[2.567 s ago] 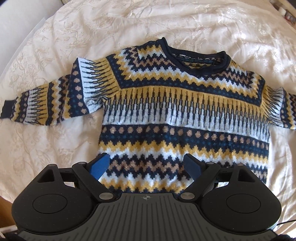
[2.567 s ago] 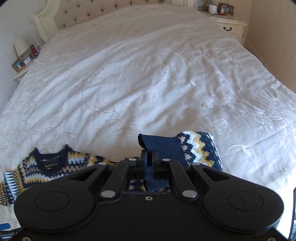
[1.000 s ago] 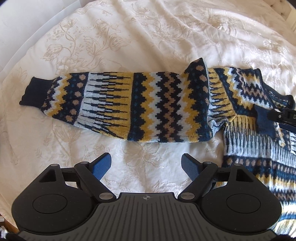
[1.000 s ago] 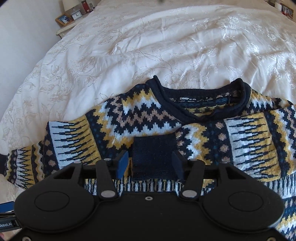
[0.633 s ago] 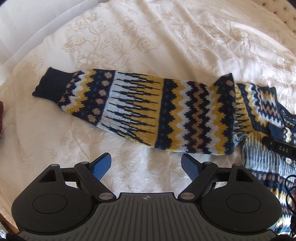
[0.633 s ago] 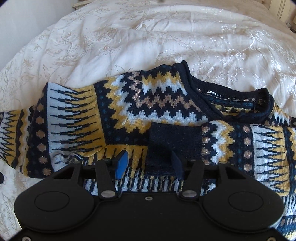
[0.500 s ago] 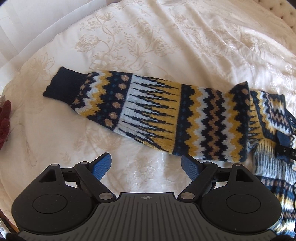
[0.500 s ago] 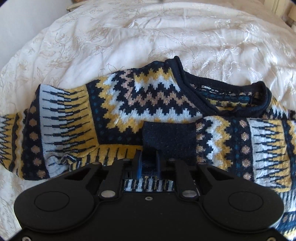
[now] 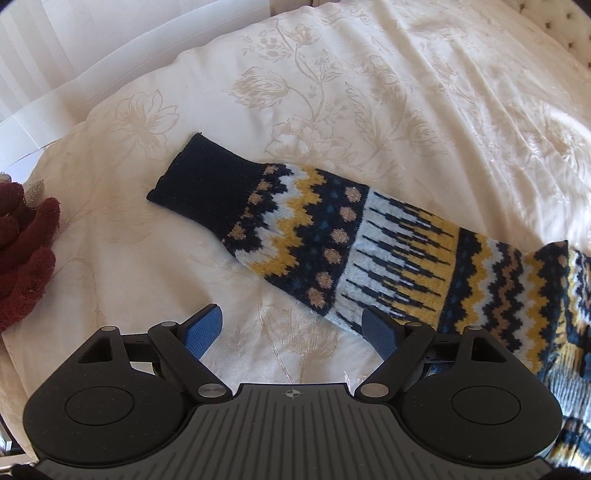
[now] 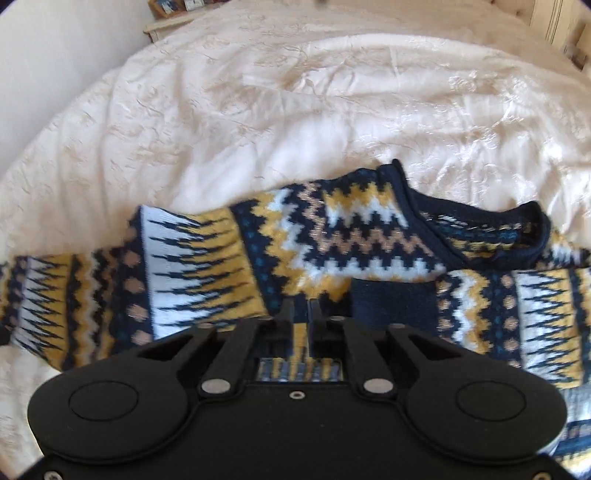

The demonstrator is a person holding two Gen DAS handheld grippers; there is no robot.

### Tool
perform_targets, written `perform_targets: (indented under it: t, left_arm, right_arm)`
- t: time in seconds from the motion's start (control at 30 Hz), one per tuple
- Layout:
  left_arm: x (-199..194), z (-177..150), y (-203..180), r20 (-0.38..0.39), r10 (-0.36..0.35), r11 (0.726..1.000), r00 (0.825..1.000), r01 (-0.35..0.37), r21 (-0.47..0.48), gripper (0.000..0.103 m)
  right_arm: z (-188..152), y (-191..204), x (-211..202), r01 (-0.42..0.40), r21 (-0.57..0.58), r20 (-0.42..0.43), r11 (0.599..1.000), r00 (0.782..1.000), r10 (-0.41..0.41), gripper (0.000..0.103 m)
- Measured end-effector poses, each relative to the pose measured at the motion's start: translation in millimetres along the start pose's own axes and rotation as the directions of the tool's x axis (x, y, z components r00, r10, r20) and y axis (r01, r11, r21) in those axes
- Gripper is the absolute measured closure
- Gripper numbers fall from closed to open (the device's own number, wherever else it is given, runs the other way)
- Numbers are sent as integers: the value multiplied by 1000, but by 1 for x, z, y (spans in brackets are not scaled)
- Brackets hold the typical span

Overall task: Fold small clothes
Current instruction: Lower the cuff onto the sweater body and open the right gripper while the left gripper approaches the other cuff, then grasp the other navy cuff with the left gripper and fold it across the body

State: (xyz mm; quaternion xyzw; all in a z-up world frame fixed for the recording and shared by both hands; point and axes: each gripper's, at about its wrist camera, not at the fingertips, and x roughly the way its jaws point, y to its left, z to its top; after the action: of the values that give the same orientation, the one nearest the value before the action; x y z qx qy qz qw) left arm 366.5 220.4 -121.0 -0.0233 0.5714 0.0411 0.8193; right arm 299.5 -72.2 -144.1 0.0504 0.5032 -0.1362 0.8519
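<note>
A small patterned sweater point(image 10: 332, 236) in navy, yellow and white lies flat on the cream bedspread point(image 10: 295, 110). Its right sleeve is folded across the chest, with the navy cuff point(image 10: 391, 302) just below the collar. Its left sleeve point(image 9: 369, 251) lies stretched out, ending in a navy cuff point(image 9: 210, 184). My left gripper point(image 9: 291, 328) is open and empty, low over the bedspread just below the left sleeve. My right gripper point(image 10: 308, 306) is shut over the sweater's chest, left of the folded cuff; it looks empty.
A dark red knitted glove point(image 9: 22, 243) lies at the left edge of the bed. A nightstand with picture frames point(image 10: 173, 11) stands beyond the far side of the bed. White panels point(image 9: 55, 55) run along the near bed edge.
My left gripper has moved left along the outstretched sleeve toward its cuff. My right gripper let go of the folded sleeve's cuff, shut, and shifted left of it.
</note>
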Motion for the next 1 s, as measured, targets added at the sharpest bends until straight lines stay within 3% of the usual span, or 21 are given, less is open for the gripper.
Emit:
perform_targets:
  t: [0.03, 0.07, 0.2, 0.3, 0.33, 0.47, 0.63, 0.77, 0.93, 0.97, 1.0]
  left_arm:
    - [1, 0, 1, 0, 1, 1000, 1000, -1, 0, 20]
    - [3, 1, 1, -3, 2, 1000, 1000, -2, -1, 20]
    - [9, 4, 5, -10, -6, 999, 1000, 6, -35, 20]
    - [12, 8, 12, -6, -21, 996, 1000, 21, -90, 20]
    - [13, 10, 14, -2, -27, 994, 1000, 26, -103, 20]
    - [20, 18, 20, 16, -33, 992, 999, 35, -122, 20]
    - [36, 27, 23, 20, -44, 990, 999, 46, -135, 20]
    - [46, 28, 20, 17, -43, 987, 999, 46, -151, 19]
    - [56, 31, 14, 1, -36, 990, 999, 36, -140, 17]
    - [56, 31, 13, 8, -36, 989, 999, 37, -143, 18]
    - [54, 30, 13, 22, -37, 989, 999, 40, -146, 26]
  right_arm:
    - [-3, -2, 1, 34, -12, 2, 999, 999, -34, 44]
    - [-6, -4, 4, 58, -22, 2, 998, 998, -58, 39]
    - [-14, -20, 22, 86, -43, -53, 995, 995, -88, 41]
    - [-17, -33, 27, 49, -7, -55, 999, 997, -49, 57]
    - [-17, -37, 27, 49, 9, -57, 999, 997, -49, 84]
    - [-15, -56, 15, -16, 132, -27, 991, 999, 20, 87]
    - [-5, -54, -10, -135, 215, 23, 967, 991, 134, 87]
    - [-3, -31, -4, -201, 191, 1, 961, 979, 205, 86]
    - [-10, -17, 8, -215, 136, -51, 967, 973, 224, 71]
    - [-11, -17, 6, -217, 134, -46, 967, 973, 225, 69]
    - [-13, -18, 2, -221, 128, -37, 967, 973, 227, 66]
